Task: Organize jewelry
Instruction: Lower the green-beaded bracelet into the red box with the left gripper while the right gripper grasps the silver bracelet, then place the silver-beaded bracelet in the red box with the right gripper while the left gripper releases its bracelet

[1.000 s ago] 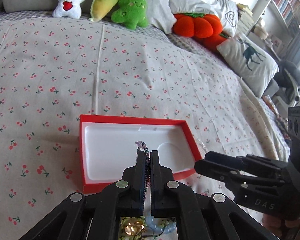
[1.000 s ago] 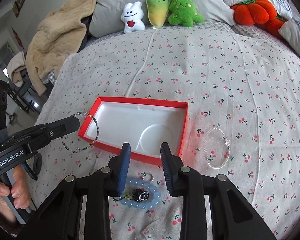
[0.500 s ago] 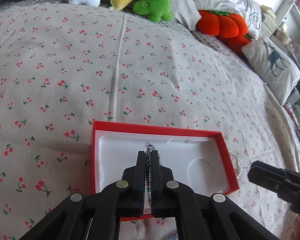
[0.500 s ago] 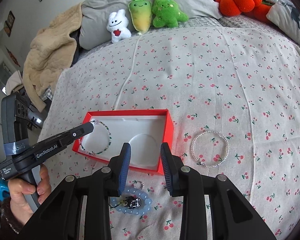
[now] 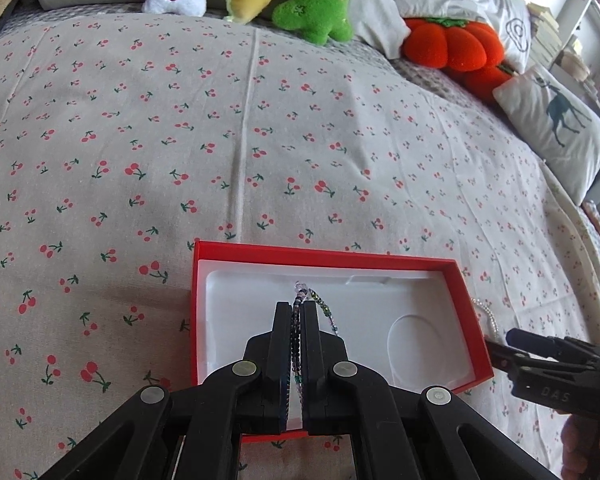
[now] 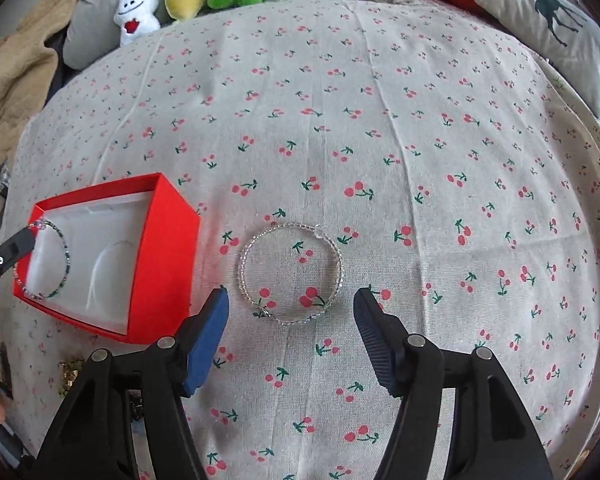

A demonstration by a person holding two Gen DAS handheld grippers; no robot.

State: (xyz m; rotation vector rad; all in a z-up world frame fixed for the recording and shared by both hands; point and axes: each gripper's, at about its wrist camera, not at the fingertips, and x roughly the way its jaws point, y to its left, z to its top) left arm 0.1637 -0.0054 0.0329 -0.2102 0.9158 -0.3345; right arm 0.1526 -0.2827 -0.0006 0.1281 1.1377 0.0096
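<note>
A red box (image 5: 466,312) with a white insert lies on the cherry-print bedspread; it also shows in the right wrist view (image 6: 168,256). My left gripper (image 5: 298,308) is shut on a dark beaded bracelet (image 5: 320,304) and holds it over the box's left part; the bracelet hangs into the box in the right wrist view (image 6: 62,256). My right gripper (image 6: 292,300) is open wide, just above a clear beaded bracelet (image 6: 292,274) lying flat on the bedspread right of the box. Its fingers straddle the bracelet's near side.
Plush toys (image 5: 312,4) and pillows (image 5: 556,120) line the far edge of the bed. A tan blanket (image 6: 12,88) lies at the far left. Small gold jewelry (image 6: 70,374) lies near the box's front corner. The right gripper shows in the left wrist view (image 5: 548,364).
My left gripper carried the dark bracelet from beside the box to over its inside. My right gripper moved right, opened wider and came down around the clear bracelet.
</note>
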